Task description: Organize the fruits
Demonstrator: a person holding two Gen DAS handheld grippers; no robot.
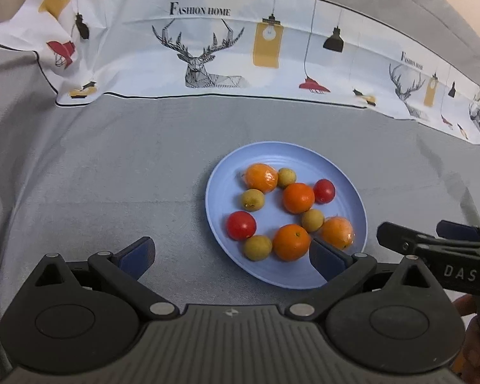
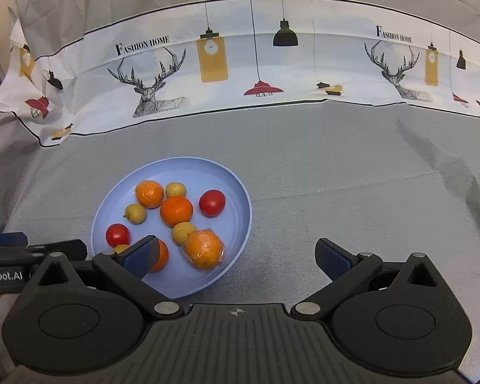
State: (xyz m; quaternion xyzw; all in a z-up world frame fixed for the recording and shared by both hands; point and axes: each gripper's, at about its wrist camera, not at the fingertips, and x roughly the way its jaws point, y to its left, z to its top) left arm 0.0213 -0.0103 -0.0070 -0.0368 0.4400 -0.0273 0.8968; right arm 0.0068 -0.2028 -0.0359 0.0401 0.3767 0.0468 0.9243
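Observation:
A light blue plate (image 1: pixel 222 172) lies on the grey cloth and holds several oranges (image 1: pixel 298 197), two red tomatoes (image 1: pixel 241 225) and several small yellow-green fruits (image 1: pixel 253 200). Two oranges are wrapped in clear film (image 1: pixel 261 177). My left gripper (image 1: pixel 232 256) is open and empty, hovering at the plate's near left edge. The plate also shows in the right wrist view (image 2: pixel 240 220). My right gripper (image 2: pixel 236 257) is open and empty at the plate's near right edge, its left finger (image 2: pixel 142 256) in front of an orange (image 2: pixel 161 256). The wrapped orange (image 2: pixel 204 248) lies between its fingers.
A printed cloth with deer and lamps (image 1: pixel 214 51) rises behind the table. The right gripper's side shows at the right of the left wrist view (image 1: pixel 432 243); the left gripper's side shows at the left of the right wrist view (image 2: pixel 32 249). Grey cloth (image 2: pixel 352 176) extends right of the plate.

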